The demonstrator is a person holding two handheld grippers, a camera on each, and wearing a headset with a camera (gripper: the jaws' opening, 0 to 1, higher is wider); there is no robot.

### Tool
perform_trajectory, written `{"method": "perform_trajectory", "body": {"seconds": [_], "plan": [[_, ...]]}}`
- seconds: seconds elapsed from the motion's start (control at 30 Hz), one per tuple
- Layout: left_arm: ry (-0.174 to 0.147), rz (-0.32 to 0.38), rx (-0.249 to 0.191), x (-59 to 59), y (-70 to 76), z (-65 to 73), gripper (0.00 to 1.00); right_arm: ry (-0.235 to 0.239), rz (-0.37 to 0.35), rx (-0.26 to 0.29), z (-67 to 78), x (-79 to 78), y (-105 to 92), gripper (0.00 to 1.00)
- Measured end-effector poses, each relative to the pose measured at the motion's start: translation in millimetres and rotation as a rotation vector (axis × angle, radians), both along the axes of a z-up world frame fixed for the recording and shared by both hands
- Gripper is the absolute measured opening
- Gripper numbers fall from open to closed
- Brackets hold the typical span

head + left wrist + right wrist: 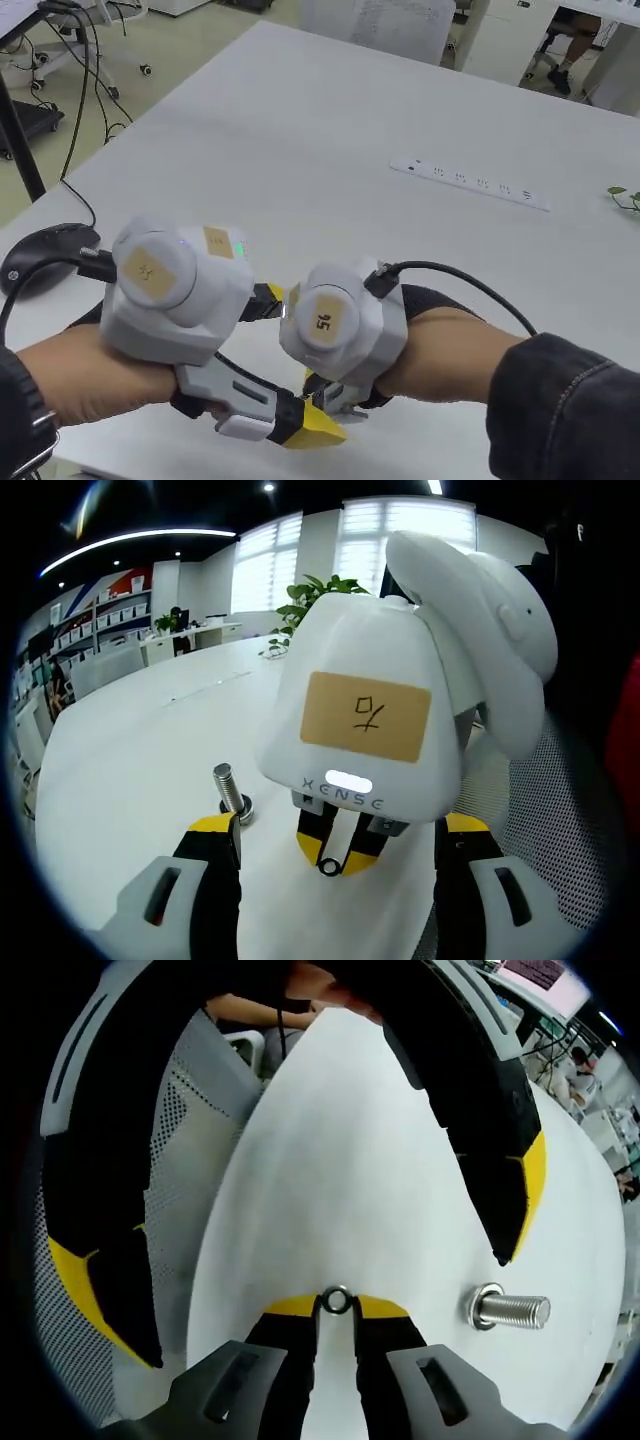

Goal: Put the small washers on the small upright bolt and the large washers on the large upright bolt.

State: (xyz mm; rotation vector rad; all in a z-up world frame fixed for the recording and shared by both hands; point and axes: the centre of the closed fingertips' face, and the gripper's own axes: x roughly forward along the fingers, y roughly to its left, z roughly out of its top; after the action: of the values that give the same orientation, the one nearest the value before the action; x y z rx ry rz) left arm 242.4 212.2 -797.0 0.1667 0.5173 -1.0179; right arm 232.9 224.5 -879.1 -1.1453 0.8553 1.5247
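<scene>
A small steel washer point(337, 1301) is pinched at the yellow tips of my right gripper point(337, 1307), just above the white table. In the left gripper view the same washer point(330, 866) hangs under the right gripper's white body. My left gripper point(340, 827) is wide open, its two black, yellow-tipped fingers point(500, 1150) straddling the right gripper. A threaded bolt point(229, 787) stands upright on the table with a washer point(486, 1307) around its base, a short way from the held washer. In the head view both grippers sit close together at the table's near edge, left gripper point(296, 360) around right gripper point(325, 390).
A white power strip point(470, 183) lies far out on the white table point(300, 140). A black device point(45, 257) with a cable rests at the table's left edge. A mesh chair point(190, 1130) stands just beyond the near edge.
</scene>
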Motion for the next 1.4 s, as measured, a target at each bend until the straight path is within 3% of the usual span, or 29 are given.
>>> {"method": "perform_trajectory", "body": {"seconds": [0.13,0.6,1.03,1.4], "plan": [[0.0,-0.001,0.001,-0.1,-0.1,-0.3,0.79,0.0,-0.003,-0.002,0.3,0.7,-1.9,0.14],[0.001,0.0,-0.001,0.1,-0.2,-0.3,0.79,0.001,-0.112,-0.047,0.3,32.7,-36.8,0.14],[0.0,0.003,-0.003,0.1,0.2,-0.4,0.79,0.01,-0.143,-0.052,-0.2,29.3,-37.3,0.19],[0.001,0.002,-0.005,0.2,0.2,-0.5,0.79,-0.006,-0.127,-0.056,-0.6,29.5,-38.2,0.14]]}}
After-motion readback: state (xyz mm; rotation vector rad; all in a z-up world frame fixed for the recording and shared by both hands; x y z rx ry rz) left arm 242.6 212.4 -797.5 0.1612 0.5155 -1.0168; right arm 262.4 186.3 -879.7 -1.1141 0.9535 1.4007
